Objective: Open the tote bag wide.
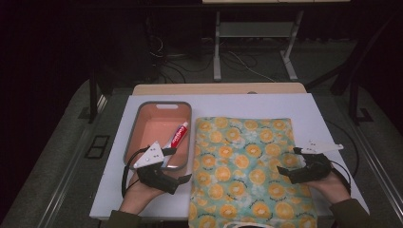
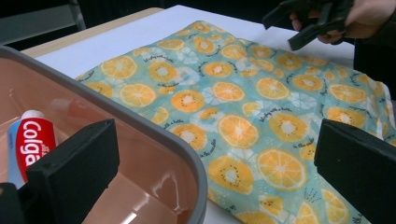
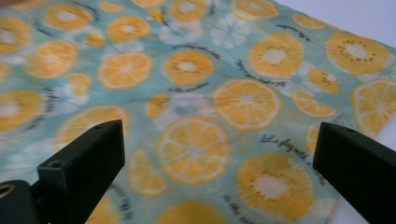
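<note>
orange-print cloth [image 1: 247, 166] lies centre-right of the frame on the table [image 1: 304, 107]. right gripper [image 1: 297, 164] hovers over its right edge, left gripper [image 1: 173, 166] by the tray [image 1: 135, 126]; both jaws wide, empty.

The left claw [image 1: 177, 165] is hovering at lower left of the high view, jaws spread wide; the right claw [image 1: 287, 162] is hovering at lower right, jaws likewise gaping, nothing gripped.
</note>
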Demonstrator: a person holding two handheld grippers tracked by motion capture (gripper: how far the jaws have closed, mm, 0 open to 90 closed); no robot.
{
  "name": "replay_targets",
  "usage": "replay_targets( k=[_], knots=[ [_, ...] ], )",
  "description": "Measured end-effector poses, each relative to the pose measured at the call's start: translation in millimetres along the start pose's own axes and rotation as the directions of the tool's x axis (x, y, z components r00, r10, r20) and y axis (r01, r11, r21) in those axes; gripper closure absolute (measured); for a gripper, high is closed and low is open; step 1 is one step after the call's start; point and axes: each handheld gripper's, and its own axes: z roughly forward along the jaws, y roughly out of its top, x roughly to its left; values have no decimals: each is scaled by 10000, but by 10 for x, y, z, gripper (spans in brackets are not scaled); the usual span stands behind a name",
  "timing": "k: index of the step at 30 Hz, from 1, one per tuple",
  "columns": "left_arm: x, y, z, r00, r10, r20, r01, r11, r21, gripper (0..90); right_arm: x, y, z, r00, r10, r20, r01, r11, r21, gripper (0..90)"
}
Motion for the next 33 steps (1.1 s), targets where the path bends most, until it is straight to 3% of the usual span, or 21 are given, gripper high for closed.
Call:
replay_targets(
  k=[4,9,13,14,15,16,17,18,25,32,33],
  knots=[
    [2,-6,0,10000,-6,-33,6,10000,-19,0,-181,48,181,9993,278,250,-289,9986,444,21],
    [10,-10,4,10000,7,-25,-7,10000,4,0,-338,101,301,9978,428,512,-459,9970,620,21],
    [16,-15,5,10000,-53,-13,53,10000,-36,0,-523,170,395,9941,754,780,-804,9948,631,21],
    [16,-15,5,10000,-55,-8,55,10000,-43,0,-622,229,440,9924,826,907,-881,9944,584,21],
    [15,-15,7,10000,-83,-3,83,9999,-62,0,-622,229,440,9924,826,907,-881,9944,584,21],
    [17,-16,7,10000,-84,6,84,9999,-59,0,-731,305,496,9907,955,970,-1006,9937,487,21],
    [17,-16,7,10000,-85,3,85,10000,-52,0,-731,305,496,9907,955,970,-1006,9937,487,21],
    [20,-17,5,10000,-91,23,91,9999,-54,0,-839,381,568,9890,1030,1062,-1092,9925,540,21],
    [36,-24,-5,9999,-109,11,109,9999,-60,0,-1145,546,776,9835,1403,1139,-1478,9872,602,66],
    [42,-24,-4,9999,-136,17,136,9999,-45,0,-1344,540,980,9777,1735,1186,-1853,9779,971,70],
    [42,-25,-2,9999,-141,23,141,9999,-36,0,-1359,525,1008,9773,1801,1111,-1927,9744,1156,126]
  ],
)
